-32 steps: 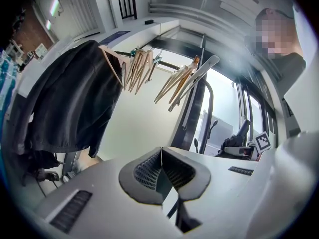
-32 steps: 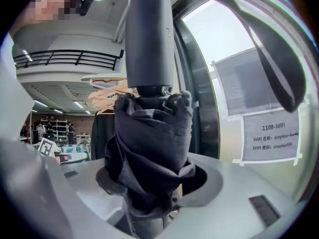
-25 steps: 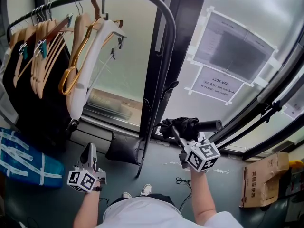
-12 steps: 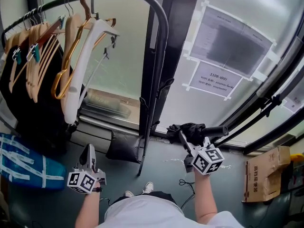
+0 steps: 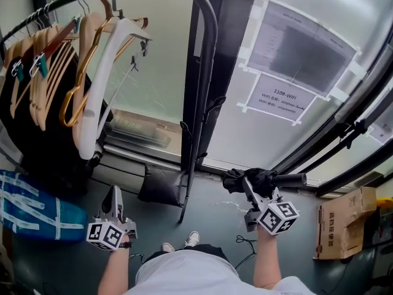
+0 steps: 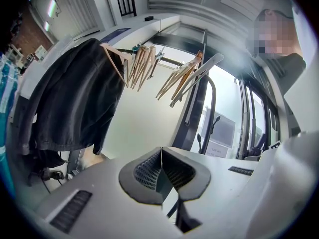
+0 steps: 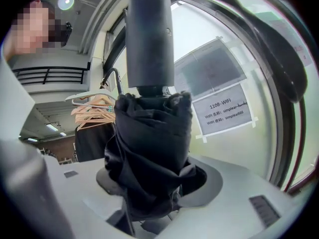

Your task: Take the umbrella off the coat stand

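The left hand-held gripper (image 5: pixel 115 193) is seen pressed together and empty, left of the coat stand (image 5: pixel 206 72), apparently spare. Right of the stand, the umbrella (image 5: pixel 261 180) is pinched at its folded canopy by the right hand-held gripper (image 5: pixel 249 187), held level and clear of the hooks; removal is judged nearly done.

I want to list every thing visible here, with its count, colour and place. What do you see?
folded black fabric umbrella: one, black, right of stand
curved metal coat stand: one, black, centre
wooden hangers: several, light brown, on rail
white hanger: one, white, beside them
coat: one, black, hanging left
bag: one, blue, floor left
cardboard box: one, brown, floor right
paper notices: two, white, taped on glass
left hand-held gripper: grey, shut, empty
right hand-held gripper: grey, gripping umbrella
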Motion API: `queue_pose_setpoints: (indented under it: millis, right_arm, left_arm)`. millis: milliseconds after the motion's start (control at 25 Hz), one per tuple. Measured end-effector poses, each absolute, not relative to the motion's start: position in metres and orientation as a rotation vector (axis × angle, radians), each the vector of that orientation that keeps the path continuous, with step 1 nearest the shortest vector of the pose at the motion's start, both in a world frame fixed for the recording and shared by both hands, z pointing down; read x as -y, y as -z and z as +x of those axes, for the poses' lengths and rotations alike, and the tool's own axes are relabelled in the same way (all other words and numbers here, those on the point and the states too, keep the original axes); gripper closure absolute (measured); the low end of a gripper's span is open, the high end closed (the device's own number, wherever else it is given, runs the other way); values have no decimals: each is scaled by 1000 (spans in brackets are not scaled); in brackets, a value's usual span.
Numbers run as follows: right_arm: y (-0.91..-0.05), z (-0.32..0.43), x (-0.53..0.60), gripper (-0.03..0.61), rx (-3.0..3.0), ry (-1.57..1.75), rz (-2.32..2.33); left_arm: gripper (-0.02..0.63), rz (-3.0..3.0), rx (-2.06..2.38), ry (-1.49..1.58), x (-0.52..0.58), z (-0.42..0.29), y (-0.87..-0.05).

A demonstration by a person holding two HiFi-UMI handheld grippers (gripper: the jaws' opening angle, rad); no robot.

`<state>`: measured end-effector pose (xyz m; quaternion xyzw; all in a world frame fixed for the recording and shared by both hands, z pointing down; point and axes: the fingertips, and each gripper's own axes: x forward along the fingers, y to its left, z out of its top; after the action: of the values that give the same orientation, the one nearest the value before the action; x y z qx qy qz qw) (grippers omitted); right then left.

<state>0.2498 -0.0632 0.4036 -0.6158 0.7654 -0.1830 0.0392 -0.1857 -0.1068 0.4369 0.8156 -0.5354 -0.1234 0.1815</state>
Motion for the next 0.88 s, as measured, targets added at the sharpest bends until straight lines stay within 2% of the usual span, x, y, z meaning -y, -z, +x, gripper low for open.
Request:
queue_pose_setpoints:
  millis: [880]
  right_arm:
    - [-417, 278, 51, 328, -2242, 643, -1879]
  left_arm:
    - [589, 2260, 1581, 318, 97, -196, -442]
